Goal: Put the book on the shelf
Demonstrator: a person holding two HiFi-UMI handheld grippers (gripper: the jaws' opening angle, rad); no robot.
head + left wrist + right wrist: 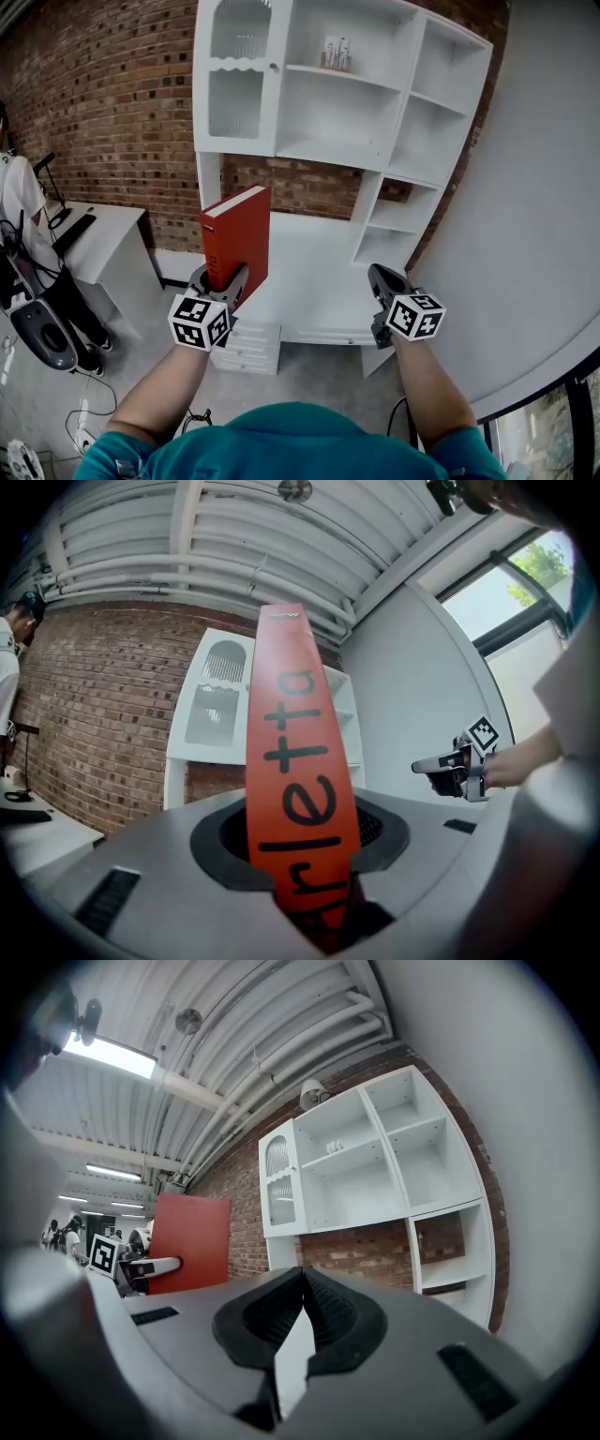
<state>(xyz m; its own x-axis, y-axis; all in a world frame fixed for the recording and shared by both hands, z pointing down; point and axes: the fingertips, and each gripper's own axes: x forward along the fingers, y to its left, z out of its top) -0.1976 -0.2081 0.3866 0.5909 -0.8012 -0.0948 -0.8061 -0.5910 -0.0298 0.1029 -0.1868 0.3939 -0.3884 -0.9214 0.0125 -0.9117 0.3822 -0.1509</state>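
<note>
— left arm?
— stretched forward, forearm bare, left tool [223, 279] clamped on the lower edge of the red book [236, 234].
— book's pose?
— upright, spine turned back toward the tool, black lettering running up it in the left gripper view.
— right arm?
— out in front too, about level with the left. right tool [379, 275] well apart from the book, jaws pressed together at the tips, holding nothing.
— book against the shelf?
— up in the air in front of the white shelf [349, 122], below its glass door [234, 75], resting on no board.
— surface and room?
— red brick wall [103, 103] behind the shelf, smooth grey wall [534, 187] to the right, grey floor [309, 375] below. white table [108, 244] at the left, with a person [23, 202] standing beside it. small white drawers [251, 345] under the shelf's lowest board. white pipes [187, 536] running along the ceiling.
</note>
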